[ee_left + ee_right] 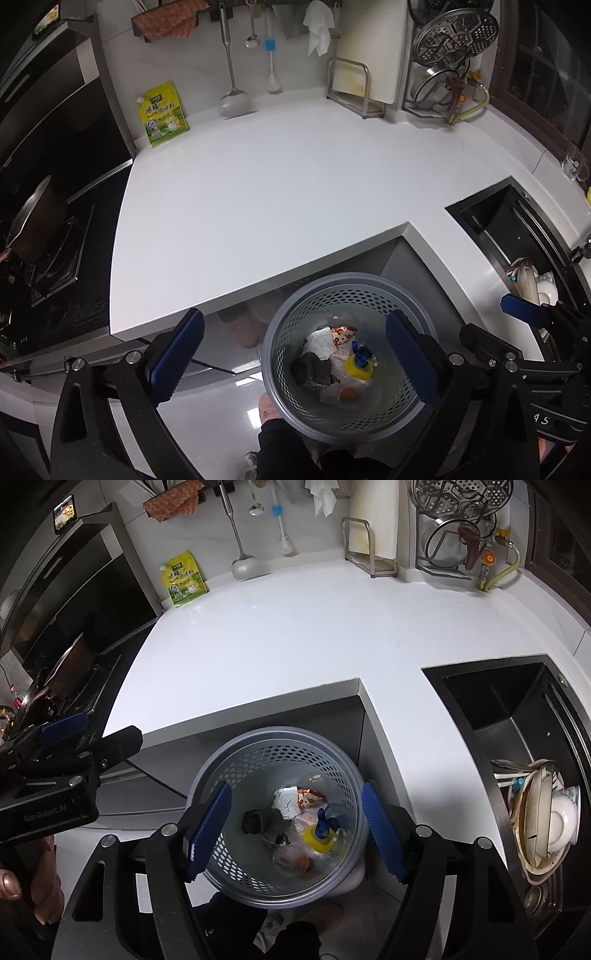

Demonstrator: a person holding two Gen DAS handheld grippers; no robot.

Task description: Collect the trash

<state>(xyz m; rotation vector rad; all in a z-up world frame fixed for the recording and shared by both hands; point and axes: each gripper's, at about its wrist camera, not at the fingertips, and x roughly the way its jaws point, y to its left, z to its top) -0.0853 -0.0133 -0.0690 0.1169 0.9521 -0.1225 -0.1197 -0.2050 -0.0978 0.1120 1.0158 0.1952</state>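
Both grippers, left (295,354) and right (297,832), hang open and empty over the bin (207,775), where the trash (295,823) lies; lifting clear of its rim seems wise before seeking more.

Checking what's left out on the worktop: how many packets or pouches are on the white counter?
1: a yellow-green pouch leaning against the back wall at the counter's far left corner, beside the stove. The fisheye edges may hide others.

The grey perforated bin (275,812) stands upright below the counter edge (258,698), holding trash (295,819) (crumpled paper, wrappers, a yellow cap).
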